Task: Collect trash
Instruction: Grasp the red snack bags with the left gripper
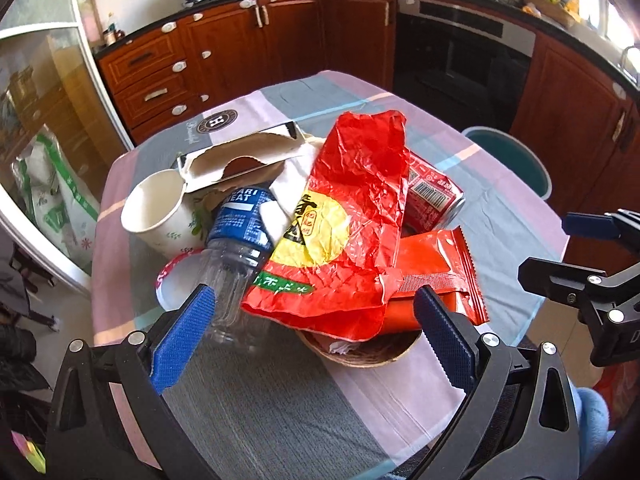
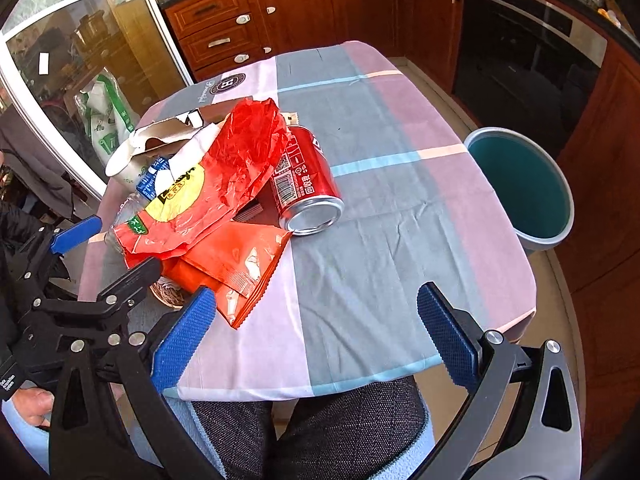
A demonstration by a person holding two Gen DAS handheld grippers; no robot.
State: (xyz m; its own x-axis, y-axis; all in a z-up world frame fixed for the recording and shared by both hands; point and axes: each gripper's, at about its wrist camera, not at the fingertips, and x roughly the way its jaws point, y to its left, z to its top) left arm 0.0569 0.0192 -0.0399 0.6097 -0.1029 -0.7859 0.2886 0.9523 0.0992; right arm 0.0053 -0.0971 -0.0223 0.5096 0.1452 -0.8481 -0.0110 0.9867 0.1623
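Note:
A pile of trash lies on the table: a big red and yellow wrapper, an orange snack packet, a red can on its side, a clear bottle with a blue label, a paper cup, a torn cardboard box and a wicker mat underneath. A teal trash bin stands on the floor right of the table. My left gripper is open and empty just before the pile. My right gripper is open and empty above the table's near edge.
The table has a pink, grey and blue checked cloth. Wooden cabinets and a black oven stand behind it. A glass door is at the left. The right gripper shows at the right edge of the left wrist view.

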